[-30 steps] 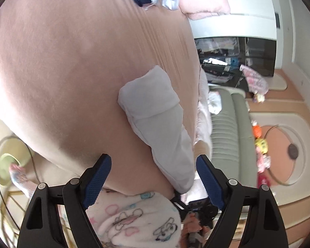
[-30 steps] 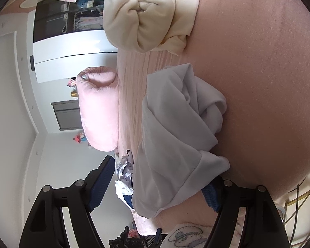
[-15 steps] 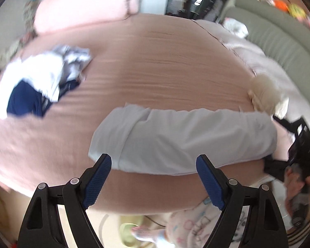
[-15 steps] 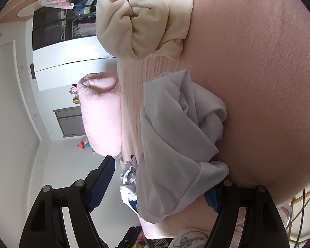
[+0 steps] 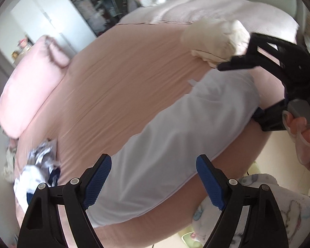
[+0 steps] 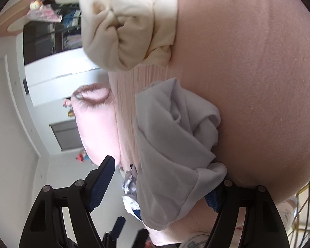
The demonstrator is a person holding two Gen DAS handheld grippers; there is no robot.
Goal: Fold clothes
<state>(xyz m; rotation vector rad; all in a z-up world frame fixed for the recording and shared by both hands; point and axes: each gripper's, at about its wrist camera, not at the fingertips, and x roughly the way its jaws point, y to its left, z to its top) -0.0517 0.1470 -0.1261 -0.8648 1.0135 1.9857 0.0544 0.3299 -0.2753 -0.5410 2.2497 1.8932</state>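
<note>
A pale grey garment (image 5: pixel 175 144) is lying stretched in a long band across the near edge of the pink bed (image 5: pixel 124 78), so both ends are sitting within reach of a tool.

The left gripper (image 5: pixel 155 181) is hovering over the near end of the band with jaws spread wide and nothing between the blue pads (image 5: pixel 97 184); the cloth is showing under them, not pinched. It is pointing down at the fabric, probably lining up to grab that end for a fold.

The right gripper (image 6: pixel 159 186) is sitting at the other, bunched end. Its jaws are standing wide too. The cloth is draping over the right-hand pad (image 6: pixel 211 198) and hiding most of it, while the other pad is standing clear in open air, so this is reading as cloth resting on one finger, not a clamp. Likely it is pinning or propping that end to keep the band from sliding.

In the left wrist view a hand (image 5: pixel 299 128) is gripping the right tool's handle at the bed's edge.

A cream bundle (image 6: pixel 130 24) is lying further up the bed, apart from the grey piece. A pink pillow (image 5: pixel 29 86) is sitting at the far side, and a crumpled white and navy pile (image 5: pixel 39 169) is lying near the left tool, out of the way.

Fold looks barely started: the right end is rumpled, not flat.
</note>
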